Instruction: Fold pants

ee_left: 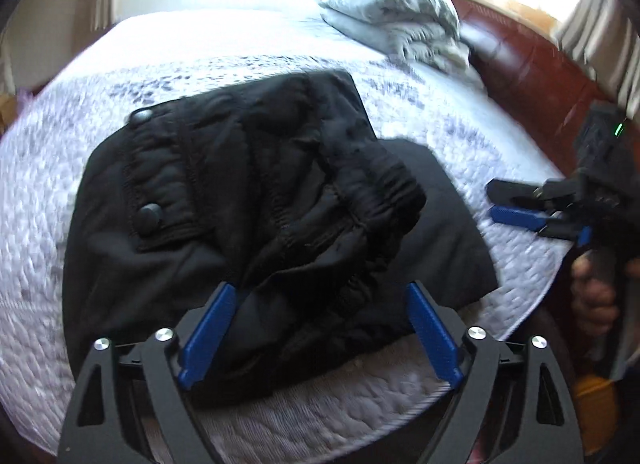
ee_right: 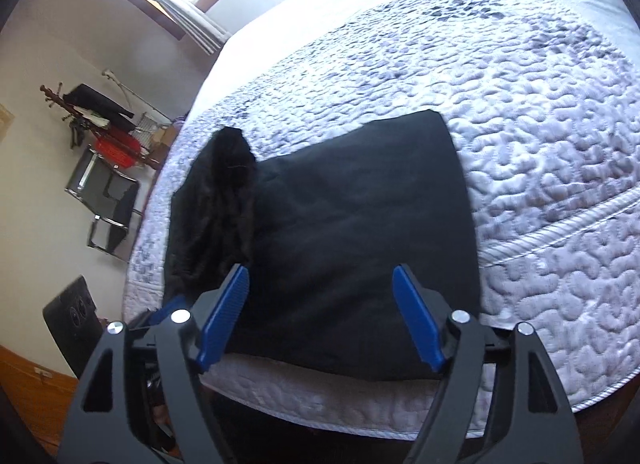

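Observation:
Black pants (ee_left: pixel 260 204) lie folded into a thick bundle on the quilted bed, close to its front edge. The elastic waistband and two round buttons face up. My left gripper (ee_left: pixel 320 286) hovers over the near edge of the bundle, its blue pads wide apart and pressing on nothing. In the right wrist view the pants (ee_right: pixel 340 224) show as a smooth dark rectangle with a rumpled part on the left. My right gripper (ee_right: pixel 320 269) stands open above their near edge, with nothing held. It also shows in the left wrist view as the right gripper (ee_left: pixel 506 202), beside the bundle.
The pale quilt (ee_right: pixel 520 124) covers the bed. A folded duvet (ee_left: pixel 392 12) sits at the far end by a brown headboard (ee_left: pixel 520 64). Off the bed's left side stand a metal chair (ee_right: pixel 108 200), a rack with clothes (ee_right: pixel 104 116) and a black speaker (ee_right: pixel 76 316). A person's hand (ee_left: pixel 592 296) holds the right tool.

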The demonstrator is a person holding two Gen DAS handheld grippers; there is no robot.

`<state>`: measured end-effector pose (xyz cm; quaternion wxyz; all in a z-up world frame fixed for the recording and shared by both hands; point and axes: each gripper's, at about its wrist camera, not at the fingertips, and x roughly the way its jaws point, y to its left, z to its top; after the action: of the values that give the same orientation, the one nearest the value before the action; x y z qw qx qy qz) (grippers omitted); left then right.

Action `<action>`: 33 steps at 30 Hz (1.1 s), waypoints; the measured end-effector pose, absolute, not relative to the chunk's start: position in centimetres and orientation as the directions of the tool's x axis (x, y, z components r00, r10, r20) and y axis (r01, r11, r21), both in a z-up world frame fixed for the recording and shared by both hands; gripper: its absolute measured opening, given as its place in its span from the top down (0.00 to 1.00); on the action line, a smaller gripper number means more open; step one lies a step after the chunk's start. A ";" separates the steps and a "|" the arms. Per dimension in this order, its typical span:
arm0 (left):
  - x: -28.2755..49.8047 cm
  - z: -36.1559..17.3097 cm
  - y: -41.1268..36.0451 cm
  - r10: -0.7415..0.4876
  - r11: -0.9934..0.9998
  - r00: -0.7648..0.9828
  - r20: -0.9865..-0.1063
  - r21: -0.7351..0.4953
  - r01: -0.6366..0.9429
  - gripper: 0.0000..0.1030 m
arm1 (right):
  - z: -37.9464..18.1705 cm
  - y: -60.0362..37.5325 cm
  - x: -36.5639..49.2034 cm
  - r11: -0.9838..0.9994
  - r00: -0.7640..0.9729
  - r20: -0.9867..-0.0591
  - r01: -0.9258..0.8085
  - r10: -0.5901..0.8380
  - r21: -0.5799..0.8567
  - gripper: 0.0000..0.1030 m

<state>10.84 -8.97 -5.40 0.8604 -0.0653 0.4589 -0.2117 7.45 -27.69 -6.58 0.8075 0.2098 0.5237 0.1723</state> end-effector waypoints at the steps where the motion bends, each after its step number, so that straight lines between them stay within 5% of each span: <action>1: 10.7 -5.0 -7.8 -0.439 0.898 0.496 -0.749 -0.346 0.271 0.07 | -6.5 -27.3 7.7 0.833 0.384 -0.757 -0.060 0.528 0.550 0.23; 6: 10.0 -4.3 -1.3 -0.402 0.896 0.583 -0.706 -0.435 0.090 0.04 | -7.1 -25.2 9.3 0.727 0.319 -0.678 -0.051 0.662 0.685 0.17; 15: 9.2 -9.4 8.9 -0.263 0.829 0.554 -0.790 -0.479 -0.289 0.04 | -10.4 -21.3 11.0 0.619 0.188 -0.613 0.035 0.767 0.785 0.15; 27: 8.5 -11.9 8.5 -0.288 0.826 0.516 -0.807 -0.482 -0.292 0.04 | -11.8 -18.9 13.2 0.605 0.156 -0.611 0.087 0.776 0.791 0.15; 33: 8.6 -11.9 8.3 -0.296 0.826 0.506 -0.810 -0.483 -0.290 0.04 | -11.3 -17.4 13.9 0.639 0.150 -0.641 0.063 0.753 0.766 0.35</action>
<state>8.64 8.28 -11.93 0.8162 -0.2948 0.4969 -0.0018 13.87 -17.42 -11.32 0.6776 0.3401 0.6004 0.2545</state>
